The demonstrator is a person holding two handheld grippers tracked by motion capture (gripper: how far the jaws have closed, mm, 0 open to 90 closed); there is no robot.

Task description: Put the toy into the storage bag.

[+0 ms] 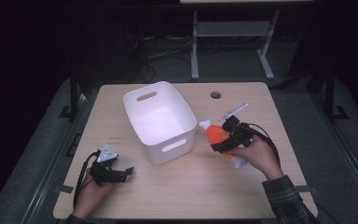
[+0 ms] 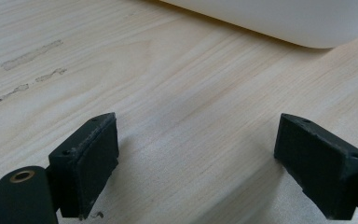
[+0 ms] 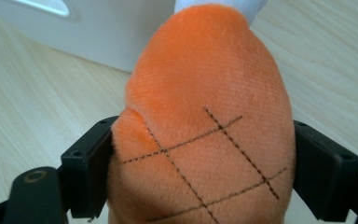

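Observation:
An orange plush toy (image 1: 216, 134) with white ends and dark stitched cross lines (image 3: 205, 126) is held just right of the white bin (image 1: 157, 119). My right gripper (image 1: 223, 140) is shut on it, both black pads pressing into its orange body (image 3: 200, 154). The toy hangs a little above the wooden table, tilted, with one white tip toward the bin. My left gripper (image 1: 128, 171) rests low at the table's front left, open, with bare wood between its pads (image 2: 196, 163).
The white bin has handle slots and looks empty inside; its rounded corner (image 2: 307, 28) lies ahead of the left gripper. A cable hole (image 1: 215, 94) sits at the table's back. Floor cables and a desk frame (image 1: 233, 42) stand beyond.

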